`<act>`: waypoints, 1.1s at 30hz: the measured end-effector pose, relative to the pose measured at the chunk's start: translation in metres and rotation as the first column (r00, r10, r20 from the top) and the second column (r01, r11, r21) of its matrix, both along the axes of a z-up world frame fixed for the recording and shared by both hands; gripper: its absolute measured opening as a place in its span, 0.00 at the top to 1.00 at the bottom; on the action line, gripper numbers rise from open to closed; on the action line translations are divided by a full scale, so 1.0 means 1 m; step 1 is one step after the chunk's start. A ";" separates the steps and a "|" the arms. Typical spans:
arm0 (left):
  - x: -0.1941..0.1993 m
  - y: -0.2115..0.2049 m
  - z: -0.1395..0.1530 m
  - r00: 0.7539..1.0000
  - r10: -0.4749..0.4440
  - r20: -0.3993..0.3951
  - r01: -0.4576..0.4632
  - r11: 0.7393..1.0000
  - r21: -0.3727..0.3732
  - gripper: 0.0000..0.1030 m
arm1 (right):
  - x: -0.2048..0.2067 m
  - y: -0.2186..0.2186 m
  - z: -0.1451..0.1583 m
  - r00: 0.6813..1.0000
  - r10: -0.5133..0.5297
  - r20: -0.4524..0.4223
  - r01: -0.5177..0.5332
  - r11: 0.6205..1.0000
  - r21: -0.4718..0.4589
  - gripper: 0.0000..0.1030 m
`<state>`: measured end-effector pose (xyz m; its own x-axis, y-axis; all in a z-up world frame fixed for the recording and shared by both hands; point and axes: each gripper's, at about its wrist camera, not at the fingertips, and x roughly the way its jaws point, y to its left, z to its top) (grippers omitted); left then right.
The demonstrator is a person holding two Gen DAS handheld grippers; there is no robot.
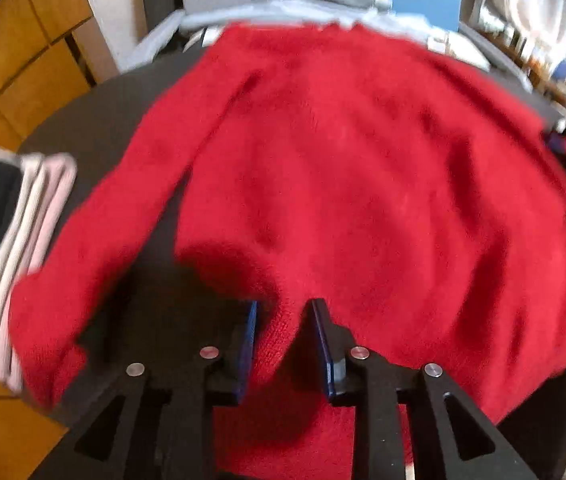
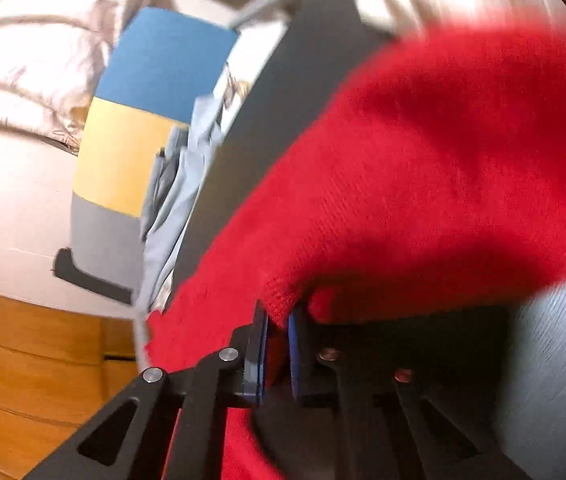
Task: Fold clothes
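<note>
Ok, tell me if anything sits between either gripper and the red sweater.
Nothing visible does. The left gripper already has a fold of the red sweater between its fingers, and the right gripper is pinching its edge too. The folded white stack lies off to the side, under one sleeve's end.

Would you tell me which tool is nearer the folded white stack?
Left. The left tool grips the red sweater near the white stack; the right tool view lacks it.
</note>
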<state>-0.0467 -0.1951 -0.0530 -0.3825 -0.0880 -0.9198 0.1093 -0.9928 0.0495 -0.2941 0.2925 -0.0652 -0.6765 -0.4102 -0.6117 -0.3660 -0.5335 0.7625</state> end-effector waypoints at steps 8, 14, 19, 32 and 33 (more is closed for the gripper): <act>0.054 -0.042 0.010 1.000 0.016 0.005 -0.016 0.999 -0.028 0.65 | -0.009 0.018 0.022 0.999 0.035 0.020 -0.038 0.979 0.202 0.73; 0.069 -0.085 0.026 0.998 0.061 0.017 -0.059 0.990 -0.127 0.62 | 0.014 -0.060 0.079 0.934 0.351 -0.066 -0.264 0.802 0.536 0.73; 0.026 -0.075 0.051 0.990 0.073 -0.118 -0.084 0.992 -0.098 0.61 | -0.015 -0.170 0.079 0.789 0.611 0.068 -0.445 0.491 0.749 0.73; -0.062 0.015 0.020 0.978 0.052 -0.203 -0.047 0.998 0.030 0.54 | -0.038 -0.161 0.030 0.798 0.562 0.216 -0.452 0.322 0.832 0.68; -0.062 0.019 0.019 0.977 0.058 -0.206 -0.051 0.998 0.038 0.54 | -0.041 -0.153 0.029 0.816 0.535 0.218 -0.433 0.317 0.844 0.67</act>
<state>-0.1085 -0.1764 -0.0339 -0.5601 -0.0857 -0.8240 0.1677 -0.9858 -0.0114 -0.3349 0.1398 -0.0360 -0.6083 -0.0136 -0.7936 0.2241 -0.9621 -0.1553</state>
